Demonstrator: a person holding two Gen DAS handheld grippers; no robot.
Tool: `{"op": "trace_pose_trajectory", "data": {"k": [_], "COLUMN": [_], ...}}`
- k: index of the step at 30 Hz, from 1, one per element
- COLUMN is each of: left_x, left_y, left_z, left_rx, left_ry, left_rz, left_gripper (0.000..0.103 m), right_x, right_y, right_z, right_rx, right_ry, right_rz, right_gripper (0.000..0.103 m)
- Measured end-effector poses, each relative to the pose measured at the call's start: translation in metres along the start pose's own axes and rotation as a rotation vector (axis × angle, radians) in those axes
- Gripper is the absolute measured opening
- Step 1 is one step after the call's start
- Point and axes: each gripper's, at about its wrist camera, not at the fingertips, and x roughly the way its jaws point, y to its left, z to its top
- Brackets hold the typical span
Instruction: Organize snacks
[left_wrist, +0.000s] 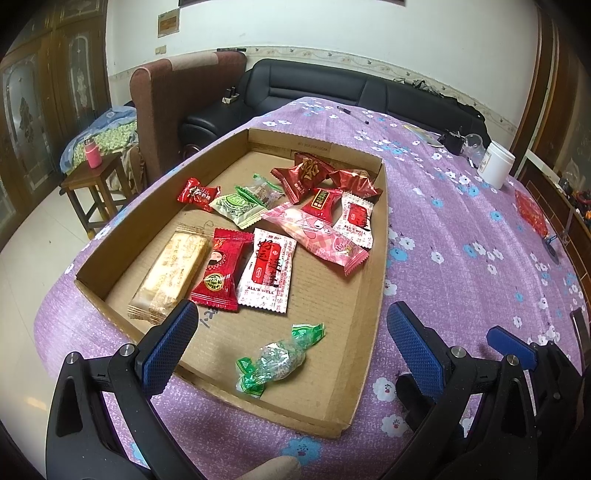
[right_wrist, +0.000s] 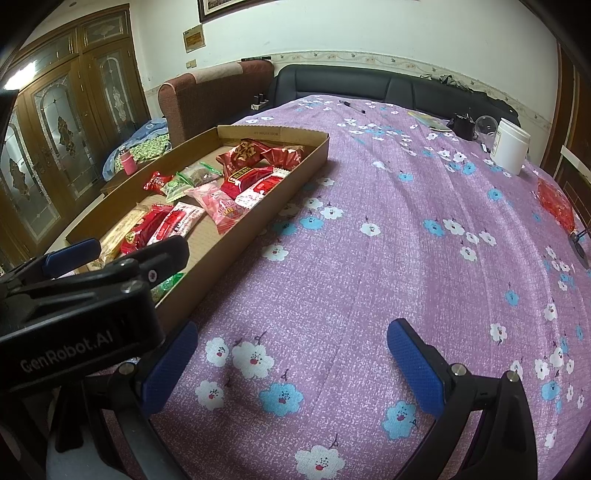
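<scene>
Wafer packet (left_wrist: 171, 269) at the tray's left, lengthwise along the side wall; lay side by side with a red packet (left_wrist: 221, 269) and a white packet (left_wrist: 266, 271), all three pointing away from the camera. Sat in a shallow cardboard tray (left_wrist: 382, 229) on a purple flowered tablecloth (left_wrist: 461, 240), with a heap of further red, green and pink wrappers toward the far end. Green twist-wrapped candy (left_wrist: 275, 360) next, probably the piece in hand: lay alone on bare cardboard near the tray's front wall. Fell within the gap of the left gripper (left_wrist: 291, 317), between blue pads (left_wrist: 170, 343) spread wide apart and gripping nothing; could not be told whether the pads were down at its level. Ran slantwise, near-left to far-right, neither square across the gap nor along it, so would likely call for a small turn of the wrist to close on the fat middle and not on the twisted ends. Was plainly nearer the left hand than the right. Beyond the tray's right wall: right gripper (right_wrist: 291, 332), likewise spread open and empty, over bare cloth. Well apart at far right: a white jar (right_wrist: 511, 147) and one loose red wrapper (right_wrist: 554, 206) outside the tray, probably yet to be gathered. Nothing between candy and pads except, perhaps, the low front wall.
</scene>
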Motion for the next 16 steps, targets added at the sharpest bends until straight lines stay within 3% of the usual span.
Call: {"op": "trace_pose_trajectory", "data": {"k": [10,16], "left_x": [-0.008,-0.014], "left_y": [0.006,0.000], "left_z": [0.001,0.005], "left_rx": [-0.016,0.009], "left_ry": [-0.041,-0.009], "left_rz": [-0.045,-0.071], "left_gripper": [0.103,0.103], "right_x": [0.002,-0.002], "right_y": [-0.001,-0.005], "right_z": [0.000,0.000], "right_rx": [0.006,0.022], "right_ry": [0.009,-0.010], "right_rz": [0.002,0.015], "right_gripper": [0.103,0.103]}}
